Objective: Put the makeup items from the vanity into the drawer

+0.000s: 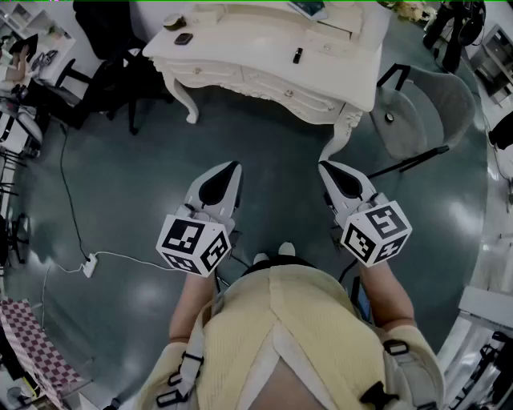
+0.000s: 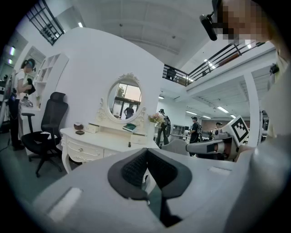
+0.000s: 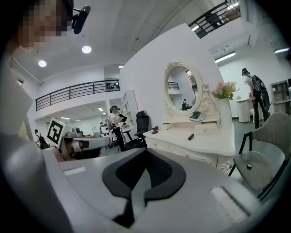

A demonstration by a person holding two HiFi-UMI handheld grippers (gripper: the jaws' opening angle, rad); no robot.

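Holds the left gripper (image 1: 235,166) out in front, jaws pressed tip to tip with nothing between them. Shows the same in the left gripper view (image 2: 146,150): dark pads meeting at the tip, only air beyond. Holds the right gripper (image 1: 324,166) alongside, likewise closed and empty, pads together in the right gripper view (image 3: 145,151). Carries both side by side, apart from each other, tilted slightly downward over the dark floor (image 1: 272,152), touching nothing.

Faces the white vanity (image 1: 240,48) ahead, well apart from both grippers. Finds the makeup items on its top:
- a small black tube (image 1: 297,55) near the middle;
- a dark flat compact (image 1: 183,38) and a round brown pot (image 1: 171,24) at the left end;
- a flat teal thing (image 1: 309,8) at the back, below the oval mirror (image 2: 124,100).

Shows the drawers (image 1: 280,86) along the vanity front, all closed. Sets a pale grey chair (image 1: 425,108) to the right of the vanity and a black office chair (image 1: 112,80) to its left. Catches pink flowers (image 3: 225,89) beside the mirror in the right gripper view. Takes in a white power strip (image 1: 89,264) with its cable on the floor, well off to the left.
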